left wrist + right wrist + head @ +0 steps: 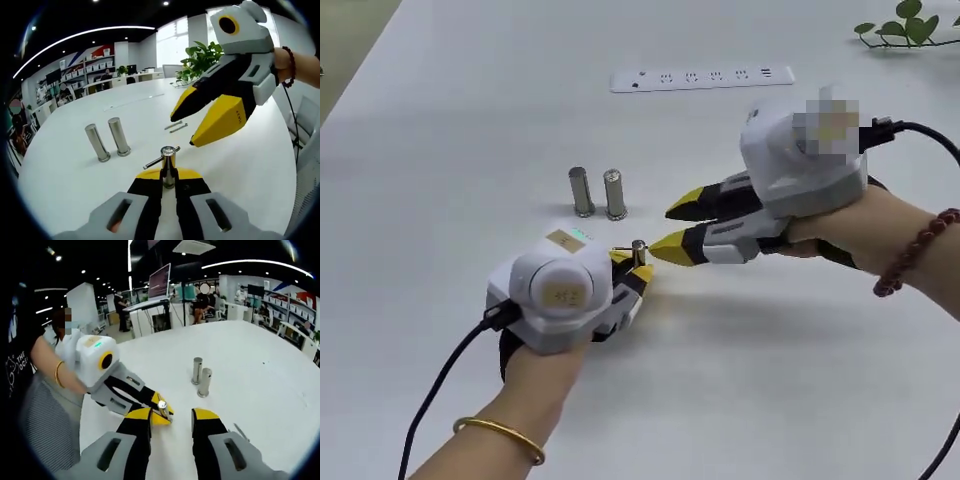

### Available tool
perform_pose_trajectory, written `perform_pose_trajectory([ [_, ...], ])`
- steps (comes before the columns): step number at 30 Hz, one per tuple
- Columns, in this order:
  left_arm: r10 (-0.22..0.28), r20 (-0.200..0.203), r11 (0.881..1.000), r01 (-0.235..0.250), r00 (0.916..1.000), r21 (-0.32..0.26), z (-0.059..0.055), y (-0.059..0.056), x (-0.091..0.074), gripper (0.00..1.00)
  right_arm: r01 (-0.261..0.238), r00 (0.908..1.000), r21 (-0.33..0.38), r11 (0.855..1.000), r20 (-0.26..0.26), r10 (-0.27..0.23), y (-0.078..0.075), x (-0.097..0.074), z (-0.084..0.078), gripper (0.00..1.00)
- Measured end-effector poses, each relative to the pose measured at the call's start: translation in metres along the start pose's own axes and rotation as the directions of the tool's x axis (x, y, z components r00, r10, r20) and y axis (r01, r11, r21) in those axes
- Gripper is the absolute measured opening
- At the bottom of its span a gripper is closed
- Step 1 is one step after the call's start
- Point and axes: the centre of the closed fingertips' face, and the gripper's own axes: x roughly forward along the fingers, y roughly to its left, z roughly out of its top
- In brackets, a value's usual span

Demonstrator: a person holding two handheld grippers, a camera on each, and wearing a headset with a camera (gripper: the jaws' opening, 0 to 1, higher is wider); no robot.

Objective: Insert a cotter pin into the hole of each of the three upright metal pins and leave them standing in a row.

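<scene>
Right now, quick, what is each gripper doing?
Left gripper: shut on a metal pin with a cotter pin through it.
Right gripper: open, holding nothing.

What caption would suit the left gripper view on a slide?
Left gripper clamps a metal pin with a cotter pin through it; right gripper hovers open nearby.

The left claw (632,262) and the right claw (662,231) share one build: a rounded white-and-grey housing, black jaws tipped in yellow, and a black cable (440,385) at the rear. The left housing bears a tan label (565,240) and a small green light (579,235). A gold bangle (500,435) circles the left wrist, and dark red beads (915,250) circle the right.
</scene>
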Motion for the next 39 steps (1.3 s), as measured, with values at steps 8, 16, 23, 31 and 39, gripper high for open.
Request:
perform_pose_trajectory([
  [8, -0.005, -0.002, 1.0, 0.005, 1.0, 0.008, 0.0, 0.0, -0.001, 0.05, 0.043, 0.9973, 0.049, 0.998, 0.057, -0.046, -0.002, -0.013, 0.001, 0.33],
  [16, 0.016, -0.005, 1.0, -0.016, 0.9999, 0.005, -0.001, 0.012, -0.005, 0.05, 0.104, 0.9863, 0.091, 0.99, 0.119, -0.114, -0.001, -0.023, 0.003, 0.35],
  [23, 0.034, 0.008, 0.999, -0.034, 0.9994, 0.018, 0.005, 0.032, -0.009, 0.05, 0.114, 0.9852, 0.112, 0.987, 0.115, -0.127, 0.004, -0.025, -0.005, 0.35],
  [31, 0.064, 0.001, 0.998, -0.064, 0.9979, 0.025, 0.003, 0.056, -0.013, 0.05, 0.126, 0.9827, 0.131, 0.983, 0.119, -0.142, 0.007, -0.028, -0.011, 0.35],
  [39, 0.059, -0.017, 0.998, -0.059, 0.9981, 0.024, 0.0, 0.065, -0.012, 0.05, 0.166, 0.9714, 0.181, 0.97, 0.139, -0.192, -0.001, -0.038, -0.017, 0.34],
])
